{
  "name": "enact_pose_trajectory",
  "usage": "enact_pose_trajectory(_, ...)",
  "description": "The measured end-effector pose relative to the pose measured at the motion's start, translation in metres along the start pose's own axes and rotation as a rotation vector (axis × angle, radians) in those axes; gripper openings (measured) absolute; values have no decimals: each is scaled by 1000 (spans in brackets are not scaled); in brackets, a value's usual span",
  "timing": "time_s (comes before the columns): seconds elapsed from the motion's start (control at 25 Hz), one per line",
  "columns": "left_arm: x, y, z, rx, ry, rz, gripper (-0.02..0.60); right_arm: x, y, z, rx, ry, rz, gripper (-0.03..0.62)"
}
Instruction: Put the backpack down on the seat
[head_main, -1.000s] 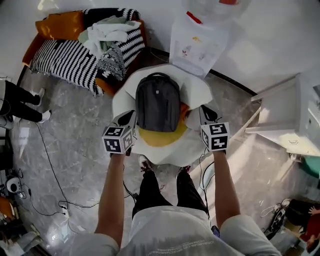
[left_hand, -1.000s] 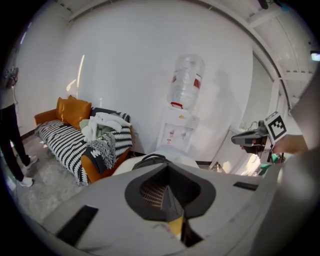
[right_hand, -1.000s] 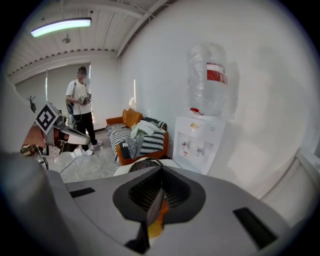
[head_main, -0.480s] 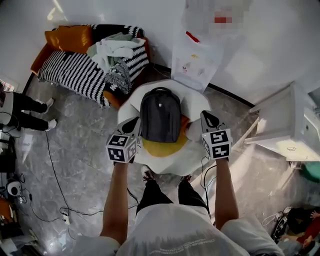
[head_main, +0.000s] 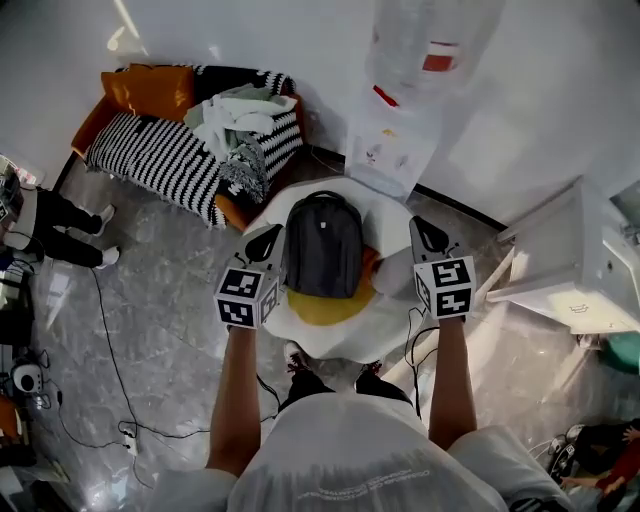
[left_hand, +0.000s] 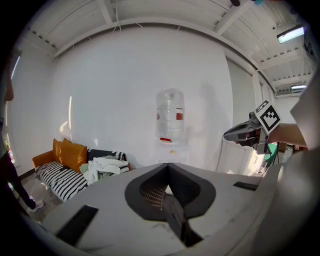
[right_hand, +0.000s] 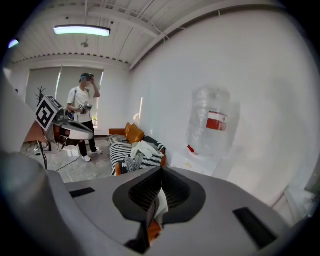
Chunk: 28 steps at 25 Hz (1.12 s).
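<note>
A dark grey backpack (head_main: 323, 245) lies flat on the round white seat (head_main: 335, 322) with a yellow middle, straight ahead of me in the head view. My left gripper (head_main: 264, 240) hangs in the air beside the pack's left side, jaws shut on nothing. To the right of the pack, my right gripper (head_main: 428, 235) is likewise shut and empty. The left gripper view shows closed jaws (left_hand: 167, 166) against the white wall, with the right gripper (left_hand: 246, 133) off to the side. In the right gripper view the closed jaws (right_hand: 160, 171) hide all but a sliver of the seat.
A water dispenser (head_main: 412, 95) stands against the wall behind the seat. A striped sofa (head_main: 185, 145) with clothes and orange cushions is at the back left. A white cabinet (head_main: 570, 265) is at the right. Cables (head_main: 110, 370) trail on the floor. A person (right_hand: 85, 117) stands at the left.
Both grippers have risen and stand higher above the seat, still either side of the backpack. The backpack has stayed put on the seat.
</note>
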<state>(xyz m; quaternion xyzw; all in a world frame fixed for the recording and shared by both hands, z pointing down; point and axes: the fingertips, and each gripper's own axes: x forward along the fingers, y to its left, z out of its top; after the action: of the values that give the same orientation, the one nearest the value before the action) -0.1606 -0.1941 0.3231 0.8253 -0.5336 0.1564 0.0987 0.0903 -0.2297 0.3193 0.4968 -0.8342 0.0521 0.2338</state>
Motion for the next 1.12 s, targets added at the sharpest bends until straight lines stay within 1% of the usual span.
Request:
enact_pose_trajectory(0.12,-8,0,24,23,-44,10,-3,-9,-3,21,-15,-38,-4,5)
enact_pose_trajectory(0.32,-22,-1,59,58,-105,24,-3,-22,-2,56,-26,-103,17,5)
enact_pose_trajectory(0.44,-31,2,82,63,-148,43,-3,-32,-3,78,-43,-152,15,5)
enact_pose_trajectory(0.64,-49,-3,120,111,-228,17,-3,-53,0,117,-49,-242,33,5)
enact_pose_trajectory(0.8,-65,-7,150,160,-296,23,-3,-71,2,144,-50,-312,53,5)
enact_pose_trajectory(0.88,-74,-9,162,158,-325,17,-3,-78,6,153,-66,-337,63,5)
enact_pose_trajectory(1.0,-89,-16,176,133,-370,-5,-3,-88,11,162,-92,-368,71,5)
enact_pose_trajectory(1.12,-105,-20,184,159,-398,-1,-2,-97,16,170,-107,-390,72,5)
